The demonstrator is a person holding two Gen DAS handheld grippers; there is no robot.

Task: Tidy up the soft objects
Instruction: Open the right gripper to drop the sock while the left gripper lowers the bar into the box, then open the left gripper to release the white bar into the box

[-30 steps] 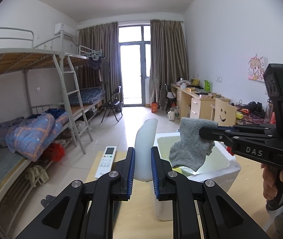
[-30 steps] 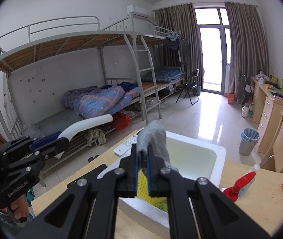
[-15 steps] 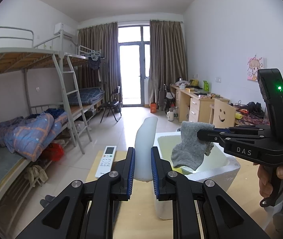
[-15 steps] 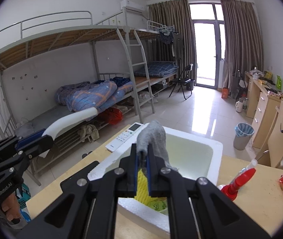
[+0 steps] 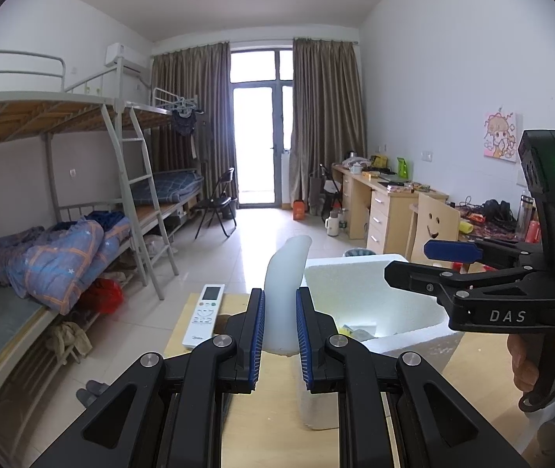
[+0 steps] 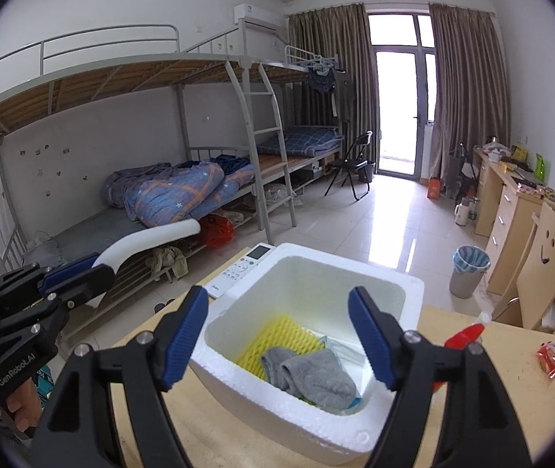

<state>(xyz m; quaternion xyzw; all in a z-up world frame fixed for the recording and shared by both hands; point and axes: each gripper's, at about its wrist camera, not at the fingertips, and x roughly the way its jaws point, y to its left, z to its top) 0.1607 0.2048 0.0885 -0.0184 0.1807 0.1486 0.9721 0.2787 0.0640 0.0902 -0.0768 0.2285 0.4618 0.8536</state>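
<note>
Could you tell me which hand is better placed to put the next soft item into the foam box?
Left: its tool is shut on the white foam piece beside the foam box. The right tool is open and empty; the grey sock lies inside.

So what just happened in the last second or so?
The right claw has just been opening and let go of the grey sock, which dropped into the white foam box. The left claw stayed shut on the white foam strip.

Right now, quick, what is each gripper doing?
Left gripper: shut on the white foam strip.
Right gripper: open, jaws have just been opening, nothing between them; the grey sock lies in the foam box.
</note>
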